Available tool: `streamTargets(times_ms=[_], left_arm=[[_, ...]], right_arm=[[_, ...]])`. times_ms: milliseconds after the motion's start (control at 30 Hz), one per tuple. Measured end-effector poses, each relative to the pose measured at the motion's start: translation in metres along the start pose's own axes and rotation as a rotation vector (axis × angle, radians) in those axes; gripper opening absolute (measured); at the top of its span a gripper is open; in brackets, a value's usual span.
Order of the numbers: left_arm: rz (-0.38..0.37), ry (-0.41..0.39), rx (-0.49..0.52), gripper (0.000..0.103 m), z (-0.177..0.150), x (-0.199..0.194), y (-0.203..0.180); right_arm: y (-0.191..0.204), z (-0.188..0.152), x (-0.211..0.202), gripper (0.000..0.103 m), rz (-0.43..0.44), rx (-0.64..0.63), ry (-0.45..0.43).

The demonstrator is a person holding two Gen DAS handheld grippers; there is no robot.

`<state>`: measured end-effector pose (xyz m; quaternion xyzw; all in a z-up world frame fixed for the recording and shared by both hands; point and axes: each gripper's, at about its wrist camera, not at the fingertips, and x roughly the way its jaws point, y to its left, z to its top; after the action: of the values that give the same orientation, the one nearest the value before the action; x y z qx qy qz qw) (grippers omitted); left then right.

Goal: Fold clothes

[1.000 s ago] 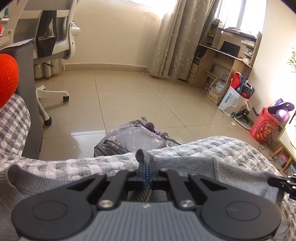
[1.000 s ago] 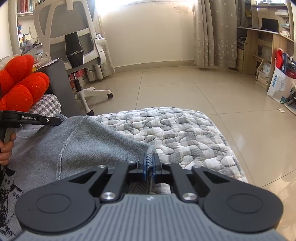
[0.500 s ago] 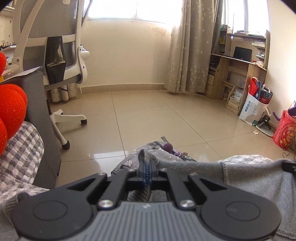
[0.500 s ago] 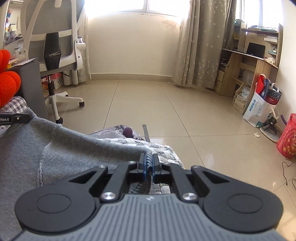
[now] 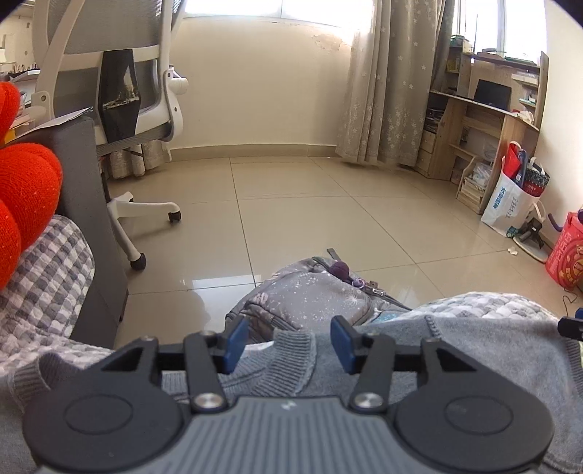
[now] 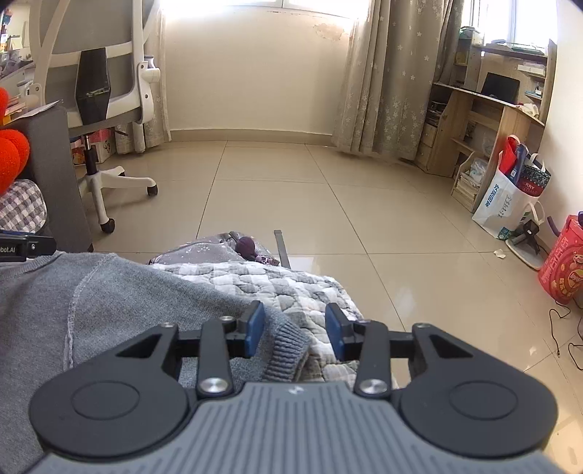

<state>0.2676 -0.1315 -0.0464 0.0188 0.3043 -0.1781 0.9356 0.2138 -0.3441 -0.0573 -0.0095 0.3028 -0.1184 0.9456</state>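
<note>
Both jaws had just been opening. The left hand-held gripper [image 5: 288,341] stood apart with the ribbed edge of the grey sweater [image 5: 455,350] sitting loose between its blue pads, nothing pinched. Same for the right hand-held gripper [image 6: 294,330]. The sweater lay spread on the quilted bed cover [image 6: 277,284], backpack [image 5: 313,295] on the floor beyond

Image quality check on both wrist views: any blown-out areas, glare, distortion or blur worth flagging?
Left wrist view: window blown out to white, a glare patch on the floor tiles, strong fisheye bending with dark corners; grey sweater sharp. Right wrist view: window clipped the same way, sheen on the tiles, desk bowed by the lens; no motion blur.
</note>
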Motion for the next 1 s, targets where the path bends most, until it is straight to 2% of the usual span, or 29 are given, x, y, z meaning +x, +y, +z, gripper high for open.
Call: streamTargets(times_ms=[133, 300, 433, 567, 700, 1000], left_arm=[[-0.019, 0.008, 0.003, 0.058, -0.007, -0.025, 0.001], [-0.056, 0.029, -0.002, 0.059, -0.022, -0.065, 0.005], [-0.114, 0.035, -0.01, 0.059, -0.038, -0.101, 0.006], [-0.153, 0.035, 0.009, 0.061, -0.054, -0.13, 0.0], [-0.195, 0.041, 0.016, 0.062, -0.073, -0.153, -0.009], [-0.271, 0.055, 0.104, 0.061, -0.116, -0.198, -0.038]], right_arm=[[-0.007, -0.002, -0.018, 0.048, 0.058, 0.047, 0.021], [-0.008, -0.007, -0.039, 0.049, 0.138, 0.117, 0.065], [-0.01, -0.02, -0.066, 0.049, 0.255, 0.194, 0.11], [-0.008, -0.039, -0.09, 0.049, 0.334, 0.232, 0.15], [-0.003, -0.054, -0.111, 0.049, 0.383, 0.248, 0.176], [0.007, -0.093, -0.155, 0.049, 0.48, 0.26, 0.233]])
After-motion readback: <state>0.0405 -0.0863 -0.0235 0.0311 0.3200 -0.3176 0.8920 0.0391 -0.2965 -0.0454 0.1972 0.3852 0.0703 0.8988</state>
